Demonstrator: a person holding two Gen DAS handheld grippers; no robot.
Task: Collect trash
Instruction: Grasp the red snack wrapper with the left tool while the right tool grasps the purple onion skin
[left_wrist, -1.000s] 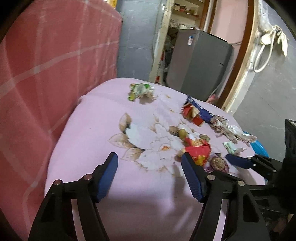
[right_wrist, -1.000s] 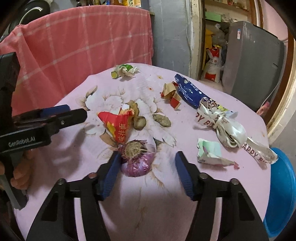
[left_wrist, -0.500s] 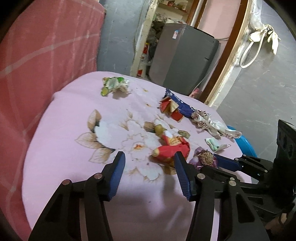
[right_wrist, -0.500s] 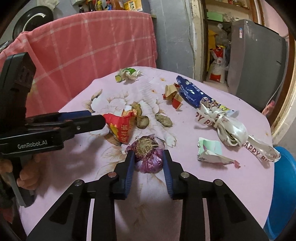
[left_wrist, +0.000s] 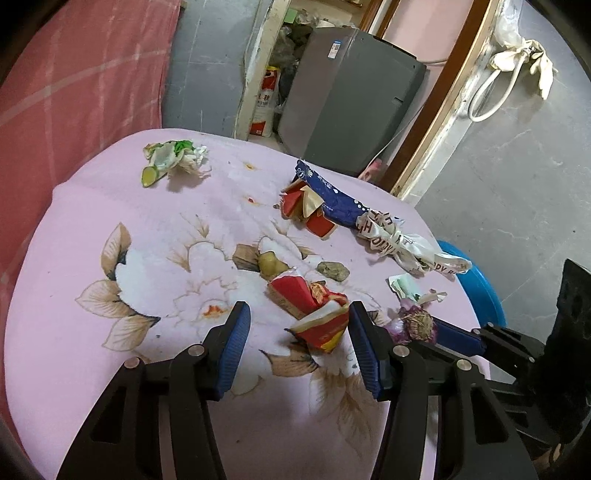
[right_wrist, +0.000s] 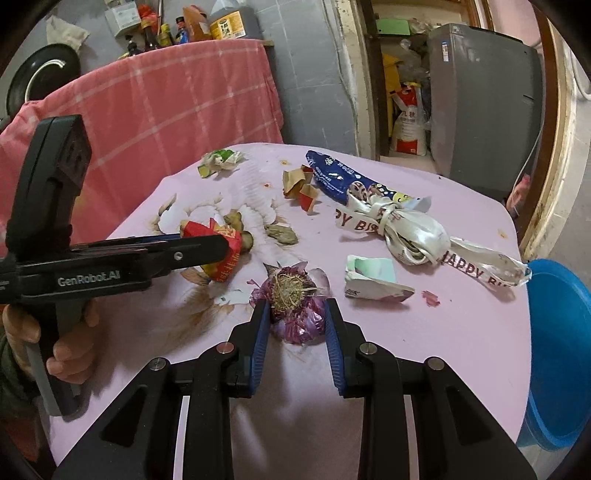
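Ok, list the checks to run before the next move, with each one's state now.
1. Right gripper, jaws just closed, pinches onion scrap: ok.
2. Left gripper, jaws just narrowed, grips red wrapper between them: not ok, one pad stands clear.
3. The two grippers clear of each other: cannot tell.
4. Blue bin in view, mouth open: ok.
5. Room left in bin: cannot tell.

Grey tiled wall (right_wrist: 314, 74), pink checked cloth (right_wrist: 177, 103) draped behind the bench, grey cabinet (right_wrist: 484, 103) by wooden doorframe (left_wrist: 439, 110), grey floor (left_wrist: 517, 166).
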